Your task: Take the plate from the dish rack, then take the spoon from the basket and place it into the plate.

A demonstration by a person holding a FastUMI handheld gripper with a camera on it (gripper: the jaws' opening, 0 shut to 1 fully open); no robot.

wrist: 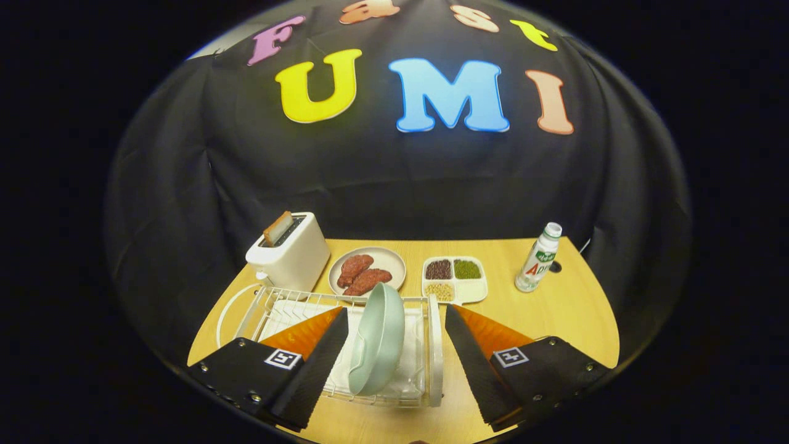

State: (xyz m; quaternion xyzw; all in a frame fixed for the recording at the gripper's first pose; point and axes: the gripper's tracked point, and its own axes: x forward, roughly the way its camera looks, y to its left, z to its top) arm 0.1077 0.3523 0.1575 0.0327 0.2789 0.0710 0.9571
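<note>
A pale green plate (pixel 377 339) stands on edge in the white wire dish rack (pixel 431 345) on the wooden table. My gripper (pixel 397 316) is open, its two fingers spread wide to either side of the plate and apart from it. The left finger reaches over the rack, while the right one sits just past the rack's right side. The plate's rim rises between the fingertips.
Behind the rack sit a white toaster (pixel 290 253) with a slice of bread in it, a plate of reddish meat pieces (pixel 367 271), a divided tray of beans (pixel 454 279) and a white bottle (pixel 539 258) at the right. Bare table (pixel 555 314) lies right of the rack.
</note>
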